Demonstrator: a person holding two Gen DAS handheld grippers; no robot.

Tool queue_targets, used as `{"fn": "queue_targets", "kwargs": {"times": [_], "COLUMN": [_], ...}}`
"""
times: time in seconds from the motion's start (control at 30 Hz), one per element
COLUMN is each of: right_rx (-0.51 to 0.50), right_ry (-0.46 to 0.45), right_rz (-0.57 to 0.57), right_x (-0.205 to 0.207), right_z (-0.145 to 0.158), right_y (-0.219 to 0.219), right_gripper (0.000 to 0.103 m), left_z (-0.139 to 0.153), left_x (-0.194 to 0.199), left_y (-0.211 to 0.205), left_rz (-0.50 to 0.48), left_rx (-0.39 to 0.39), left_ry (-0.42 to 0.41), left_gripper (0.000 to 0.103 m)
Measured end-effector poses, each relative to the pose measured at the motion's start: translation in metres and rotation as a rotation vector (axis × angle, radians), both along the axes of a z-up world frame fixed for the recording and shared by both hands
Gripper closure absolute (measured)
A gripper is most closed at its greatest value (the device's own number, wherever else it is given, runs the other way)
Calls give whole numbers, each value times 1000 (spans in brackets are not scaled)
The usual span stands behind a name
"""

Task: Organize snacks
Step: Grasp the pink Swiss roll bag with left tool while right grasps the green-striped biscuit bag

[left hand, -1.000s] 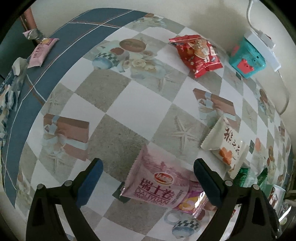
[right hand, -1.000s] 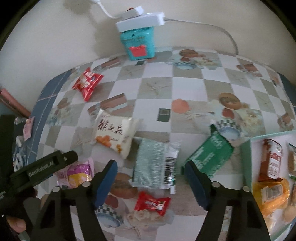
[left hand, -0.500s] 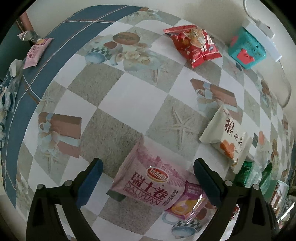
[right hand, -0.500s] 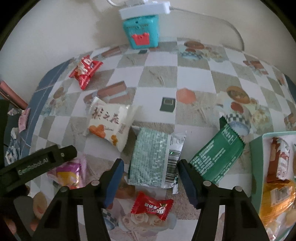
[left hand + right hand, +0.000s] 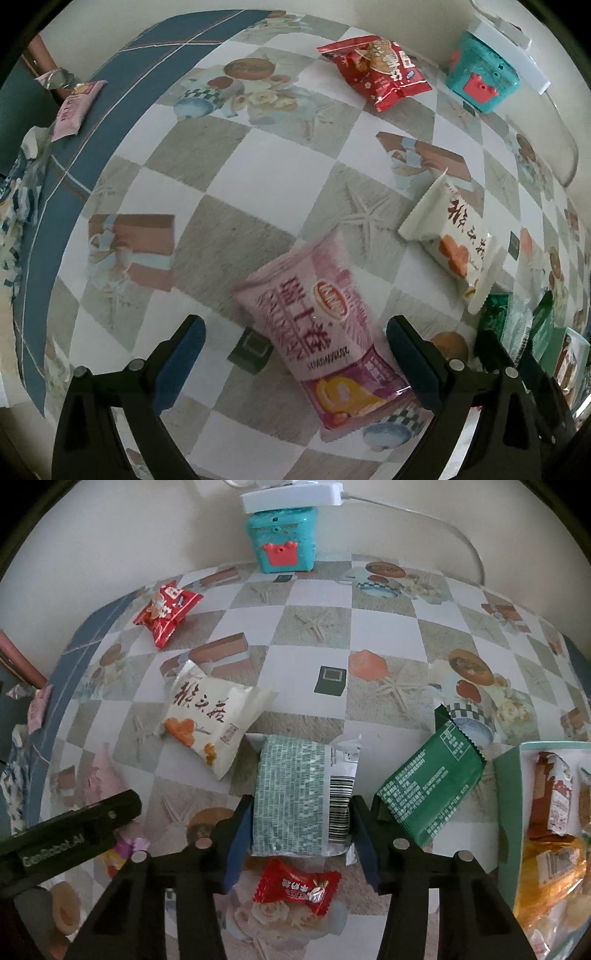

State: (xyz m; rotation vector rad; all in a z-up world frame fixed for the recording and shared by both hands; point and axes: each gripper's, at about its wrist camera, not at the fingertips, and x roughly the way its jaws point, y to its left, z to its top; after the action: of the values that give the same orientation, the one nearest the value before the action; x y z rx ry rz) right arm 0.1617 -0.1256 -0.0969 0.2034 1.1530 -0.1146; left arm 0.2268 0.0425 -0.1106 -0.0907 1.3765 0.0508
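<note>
Left wrist view: the left gripper [image 5: 295, 354] hangs wide over a pink Swiss-roll packet [image 5: 325, 332] lying on the checked tablecloth [image 5: 258, 166], away from its edges.

Right wrist view: the right gripper [image 5: 301, 834], jaws just closing, brackets a pale green barcode packet [image 5: 303, 797] beside the snack-filled green box [image 5: 508, 775]. The packet looks light, soft and crinkly; its long sides suit pinching.

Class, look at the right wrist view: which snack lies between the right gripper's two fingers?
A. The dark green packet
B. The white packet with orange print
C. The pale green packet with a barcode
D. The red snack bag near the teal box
C: the pale green packet with a barcode sits between the right gripper fingers, whose jaws have just been closing around it.
</note>
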Motion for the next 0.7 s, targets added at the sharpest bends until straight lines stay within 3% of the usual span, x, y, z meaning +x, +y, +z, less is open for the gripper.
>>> {"fn": "queue_targets", "kwargs": {"times": [0.43,0.7], "right_rx": [-14,-82], "right_ry": [15,10], "right_rz": [45,66], "right_x": [3,6], "right_z": [1,0], "right_y": [8,14], "right_gripper": [48,48], "left_z": [-8,-3], "left_x": [-6,1], "left_y": [4,-15], "left_rz": [13,-5], "left_rx": [19,35], "left_ry": [6,-26], "left_gripper": [5,42]}}
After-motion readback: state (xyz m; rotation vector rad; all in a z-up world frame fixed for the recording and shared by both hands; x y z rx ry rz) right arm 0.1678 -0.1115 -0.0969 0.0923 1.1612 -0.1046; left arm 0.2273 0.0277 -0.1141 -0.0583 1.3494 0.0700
